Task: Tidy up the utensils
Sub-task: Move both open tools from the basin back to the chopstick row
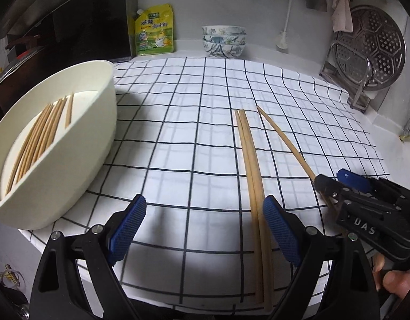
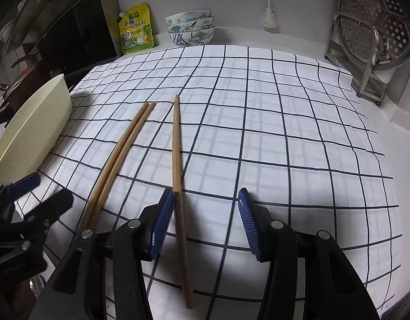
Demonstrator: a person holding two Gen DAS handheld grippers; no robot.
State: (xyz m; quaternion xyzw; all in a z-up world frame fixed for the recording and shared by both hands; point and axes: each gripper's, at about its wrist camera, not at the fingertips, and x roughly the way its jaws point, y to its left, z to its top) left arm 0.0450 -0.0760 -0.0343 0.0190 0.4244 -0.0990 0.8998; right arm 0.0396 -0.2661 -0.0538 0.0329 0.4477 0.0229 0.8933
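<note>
A white cloth with a dark grid (image 1: pixel 194 122) is spread over the counter, and everything else is placed against it. At the cloth's left edge a cream oval basin (image 1: pixel 79 160) is set, with a bundle of wooden chopsticks (image 1: pixel 36 138) laid lengthwise inside. Beyond the cloth's far edge, a perforated steel steamer plate (image 1: pixel 375 45) is propped in a rack at the right, a stack of patterned bowls (image 1: pixel 223 40) is seen at the middle, and a yellow seasoning pouch (image 1: pixel 154 30) is leaned against the wall to their left.

On the cloth's near half, a pair of chopsticks (image 1: pixel 251 181) is laid side by side, with a single chopstick (image 2: pixel 178 186) angled just to its right.

The left gripper (image 1: pixel 205 229) is held pitched steeply down over the cloth's near edge, its jaws spread wide and nothing pressed between them; the pair is seen just inside its right pad. The right gripper (image 2: pixel 205 224) is tilted down likewise beside it, jaws parted, with the single chopstick lying between them close against the left pad (image 2: pixel 159 226), ungripped. Fingers of a hand (image 1: pixel 391 280) are glimpsed behind the right gripper.
</note>
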